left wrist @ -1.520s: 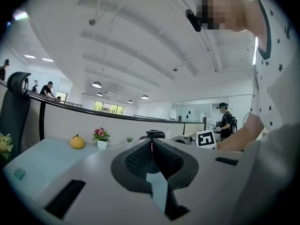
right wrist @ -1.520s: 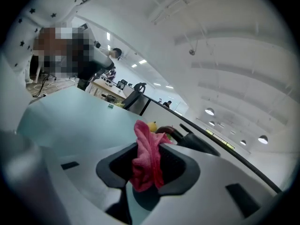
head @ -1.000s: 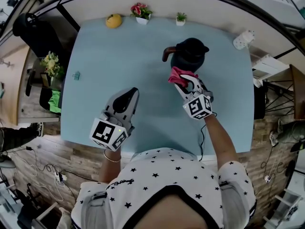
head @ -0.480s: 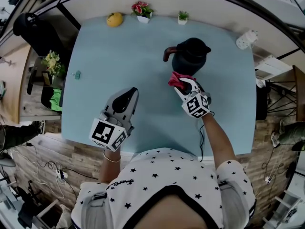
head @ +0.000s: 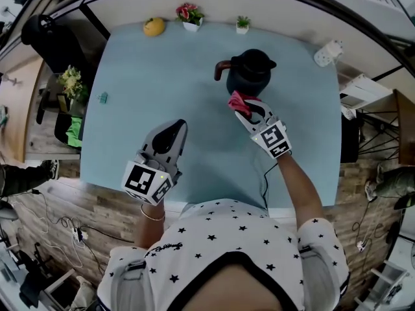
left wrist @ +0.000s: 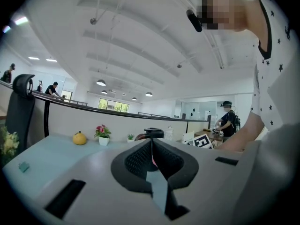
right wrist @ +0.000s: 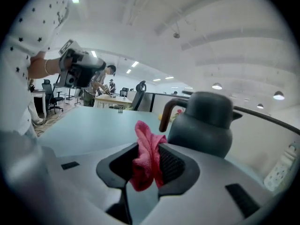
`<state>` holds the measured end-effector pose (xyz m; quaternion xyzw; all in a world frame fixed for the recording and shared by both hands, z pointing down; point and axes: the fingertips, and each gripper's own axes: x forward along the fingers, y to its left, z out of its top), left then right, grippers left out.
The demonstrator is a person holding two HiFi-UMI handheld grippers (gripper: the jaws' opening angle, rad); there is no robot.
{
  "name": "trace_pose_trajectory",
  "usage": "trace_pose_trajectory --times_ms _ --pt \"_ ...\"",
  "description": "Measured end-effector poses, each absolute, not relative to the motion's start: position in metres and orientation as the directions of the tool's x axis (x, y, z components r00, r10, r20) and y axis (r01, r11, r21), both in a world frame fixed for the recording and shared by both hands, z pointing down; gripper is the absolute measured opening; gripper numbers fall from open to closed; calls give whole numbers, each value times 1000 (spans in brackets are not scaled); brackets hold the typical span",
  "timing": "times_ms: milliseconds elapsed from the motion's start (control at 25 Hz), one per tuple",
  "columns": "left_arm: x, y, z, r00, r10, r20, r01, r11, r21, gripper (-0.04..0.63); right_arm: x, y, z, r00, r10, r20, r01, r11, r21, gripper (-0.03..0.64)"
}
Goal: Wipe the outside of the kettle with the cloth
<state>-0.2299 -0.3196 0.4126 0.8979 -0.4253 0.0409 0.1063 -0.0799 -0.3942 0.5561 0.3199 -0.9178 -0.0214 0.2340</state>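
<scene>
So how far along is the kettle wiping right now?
Done: the right gripper has the crumpled pink cloth clamped. In hand: the cloth is held beside the dark round kettle; contact is unclear. Left: the wiping itself. The left gripper sits shut and empty.

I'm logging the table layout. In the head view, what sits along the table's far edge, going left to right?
yellow fruit → pot of pink flowers → small green plant → white object near the right corner
</scene>
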Motion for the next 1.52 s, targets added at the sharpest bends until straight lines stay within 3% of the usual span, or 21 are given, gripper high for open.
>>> trace_pose_trajectory --times_ms 160,320,480,760,1000,1520 --pt "-205 -312 403 655 -744 134 -755 -636 157 32 -64 -387 507 -729 -587 351 -526 809 262 129" --pt "-187 -308 392 659 -745 108 -751 -643 148 32 -57 -386 473 -740 -562 369 -371 799 473 129" --pt "-176 -304 387 649 -754 103 -760 -635 138 32 -52 -398 458 -735 -570 367 -333 775 538 129" --pt "-169 -301 387 622 -774 121 -782 -608 135 32 -49 -407 471 -785 -515 345 -321 813 485 129" --pt "-164 -306 392 613 -777 142 -790 -598 133 32 -50 -387 523 -740 -437 512 -99 822 560 126" --pt "-159 -324 410 601 -772 207 -799 -583 146 32 -41 -389 602 -692 -346 634 -64 903 424 126"
